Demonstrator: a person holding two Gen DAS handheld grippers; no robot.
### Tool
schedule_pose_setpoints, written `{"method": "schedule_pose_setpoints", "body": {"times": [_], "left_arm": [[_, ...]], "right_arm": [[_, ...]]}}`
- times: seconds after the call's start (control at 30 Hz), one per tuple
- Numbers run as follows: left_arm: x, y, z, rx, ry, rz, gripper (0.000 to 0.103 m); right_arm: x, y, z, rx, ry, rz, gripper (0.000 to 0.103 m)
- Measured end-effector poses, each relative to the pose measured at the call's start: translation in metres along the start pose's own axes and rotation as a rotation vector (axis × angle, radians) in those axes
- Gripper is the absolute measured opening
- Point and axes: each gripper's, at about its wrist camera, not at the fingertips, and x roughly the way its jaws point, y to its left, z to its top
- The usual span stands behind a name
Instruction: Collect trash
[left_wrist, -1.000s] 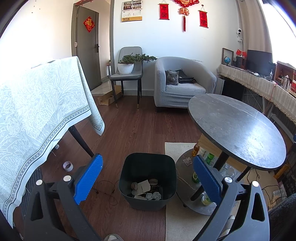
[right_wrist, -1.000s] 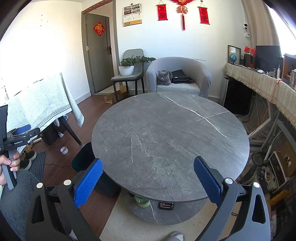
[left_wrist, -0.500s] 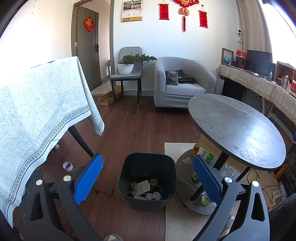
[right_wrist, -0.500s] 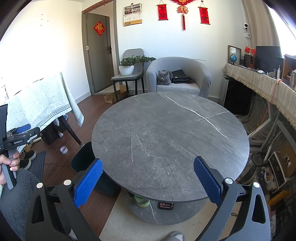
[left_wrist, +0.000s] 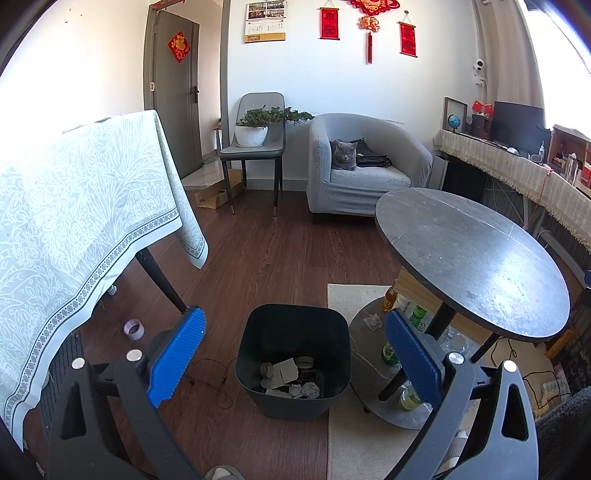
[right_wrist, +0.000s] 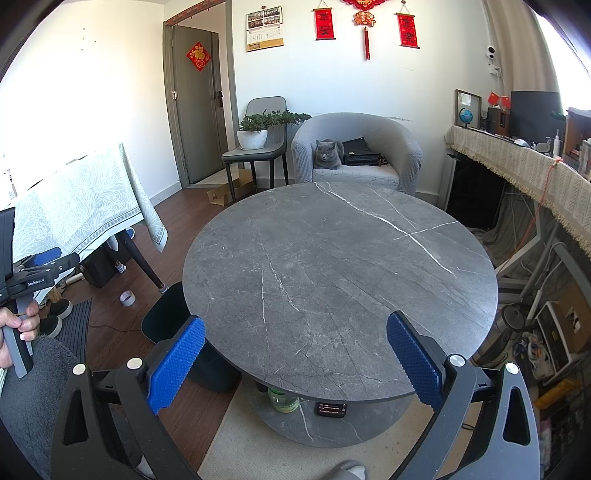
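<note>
Your left gripper hangs over the bin, jaws apart and empty, well placed for dropping; crumpled paper already lies inside, beside the tabletop's left edge. Your right gripper, jaws apart too, faces the bare tabletop, likely searching.

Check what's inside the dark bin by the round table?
The bin holds crumpled paper, a card scrap and tape-like rolls. Its near wall hides the rest of the bottom.
</note>
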Motion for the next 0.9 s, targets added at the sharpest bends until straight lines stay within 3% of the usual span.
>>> {"method": "schedule_pose_setpoints", "body": {"times": [0.9], "left_arm": [[-0.0003,-0.0019,0.0004,0.006,0.002,0.001,0.1]], "right_arm": [[-0.0001,0.0008,0.0001,-0.005,0.003,-0.003,0.099]]}}
